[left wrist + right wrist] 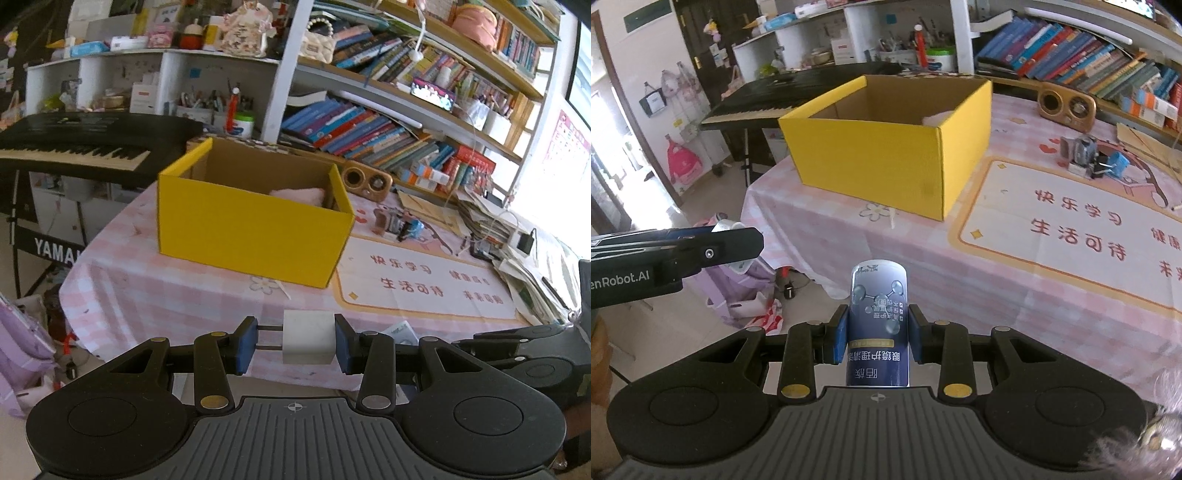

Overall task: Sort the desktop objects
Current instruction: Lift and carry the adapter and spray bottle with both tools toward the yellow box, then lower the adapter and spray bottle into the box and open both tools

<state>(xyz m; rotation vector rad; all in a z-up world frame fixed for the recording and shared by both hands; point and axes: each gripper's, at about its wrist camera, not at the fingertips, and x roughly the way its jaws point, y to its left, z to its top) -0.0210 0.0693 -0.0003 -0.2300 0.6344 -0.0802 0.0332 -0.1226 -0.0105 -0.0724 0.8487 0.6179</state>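
We've got the left gripper (295,341) clamped on a white charger cube (309,338) and the right gripper (878,334) gripping a blue lens-cleaner can (878,326), both held short of the yellow cardboard box (251,225) ahead, presumably their drop target.

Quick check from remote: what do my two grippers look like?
Both match: the left gripper and right gripper have black linkage arms with brass-coloured pivot pins, blue pads on the jaws, and a ribbed grey base with a crosshair mark. White "Robot.AI" lettering shows on the left one.

Pink item (297,195) half-hidden in box (251,236)
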